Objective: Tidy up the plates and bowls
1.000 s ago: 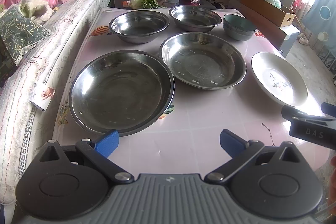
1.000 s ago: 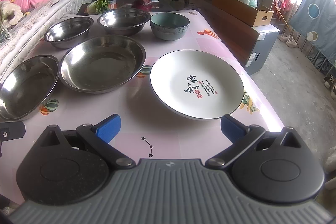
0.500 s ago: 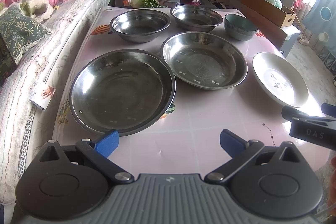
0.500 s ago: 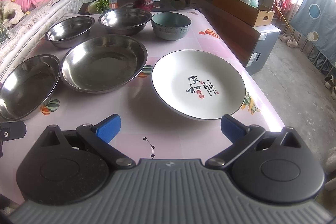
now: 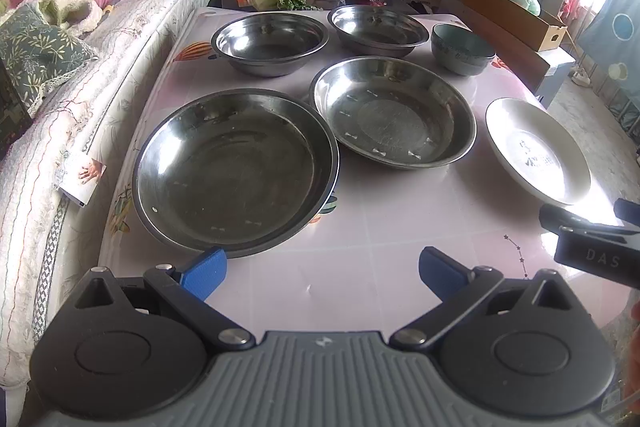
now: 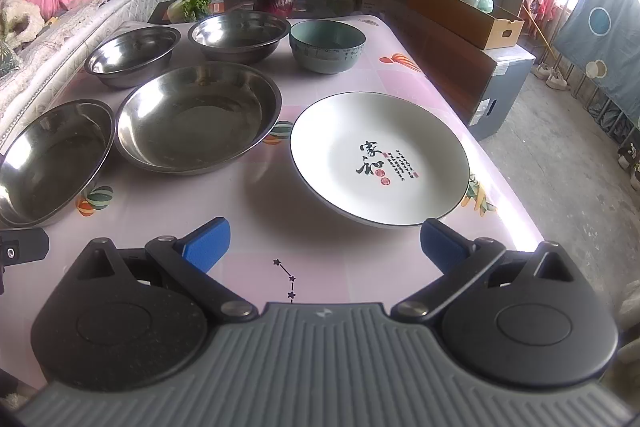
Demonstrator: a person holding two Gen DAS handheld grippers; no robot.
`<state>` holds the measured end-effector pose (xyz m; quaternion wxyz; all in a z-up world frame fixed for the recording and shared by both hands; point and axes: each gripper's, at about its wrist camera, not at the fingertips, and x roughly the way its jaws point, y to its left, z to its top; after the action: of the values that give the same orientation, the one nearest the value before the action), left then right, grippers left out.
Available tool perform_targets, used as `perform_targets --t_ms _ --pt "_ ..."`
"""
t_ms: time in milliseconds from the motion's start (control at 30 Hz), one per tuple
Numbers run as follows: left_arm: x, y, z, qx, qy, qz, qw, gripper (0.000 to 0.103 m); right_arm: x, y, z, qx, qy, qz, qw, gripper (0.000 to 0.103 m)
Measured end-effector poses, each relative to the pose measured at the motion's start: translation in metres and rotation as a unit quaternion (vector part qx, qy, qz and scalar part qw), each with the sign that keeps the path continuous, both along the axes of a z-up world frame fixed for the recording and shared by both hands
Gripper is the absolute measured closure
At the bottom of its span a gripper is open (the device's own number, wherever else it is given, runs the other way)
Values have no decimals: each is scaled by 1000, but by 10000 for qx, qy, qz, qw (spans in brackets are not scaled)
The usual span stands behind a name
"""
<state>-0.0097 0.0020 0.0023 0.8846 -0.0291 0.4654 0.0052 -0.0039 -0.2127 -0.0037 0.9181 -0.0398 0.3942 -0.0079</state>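
The white plate (image 6: 379, 158) with black characters lies flat on the pink table (image 6: 256, 195), at about 1 o'clock from the right gripper (image 6: 325, 239) and just beyond its tips; nothing is stacked yet, so I judge the sorting is only at its start. To its left, at 11 o'clock, is the middle steel plate (image 6: 198, 117), then the large steel plate (image 5: 236, 169), which sits at 11 o'clock directly before the left gripper (image 5: 322, 267). Farther back stand two steel bowls (image 5: 270, 43) (image 5: 378, 31) and the green bowl (image 6: 327, 45) at 12 o'clock. To do this step well, I think it is better to take a plate by its near rim — one finger under the lip, one over — and lift it level, because steel slides easily on such a smooth cloth. Both grippers are held low and level over the near edge of the table, the fingers spread wide and holding nothing, the blue pads (image 6: 206, 245) pointing toward the dishes. The right gripper appears at 3 o'clock in the left view — the two are side by side, near each other.
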Motion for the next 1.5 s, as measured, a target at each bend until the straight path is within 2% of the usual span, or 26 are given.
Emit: perform_targets --t_ms 500,833,1033,1167,1333,1433,1500 --pt "4 7 -3 -56 72 80 9999 0 5 1 -5 -99 65 -30 9999 1" --pt "19 34 8 -17 -260 235 9994 0 11 -5 -4 -70 -105 124 9998 1" --pt "32 67 14 74 -502 581 9970 0 18 -8 11 198 -580 524 9967 1" --pt "46 93 16 -177 -631 667 9956 0 33 -3 24 419 -777 871 9923 1" --pt "74 118 24 -344 -889 645 9934 0 76 2 52 1076 -912 1339 9809 1" --pt "99 132 27 -333 -1016 667 9920 0 116 5 71 1647 -915 1617 9687 1" --pt "119 140 29 -312 -1106 678 9911 0 146 14 80 1829 -860 1790 9629 1"
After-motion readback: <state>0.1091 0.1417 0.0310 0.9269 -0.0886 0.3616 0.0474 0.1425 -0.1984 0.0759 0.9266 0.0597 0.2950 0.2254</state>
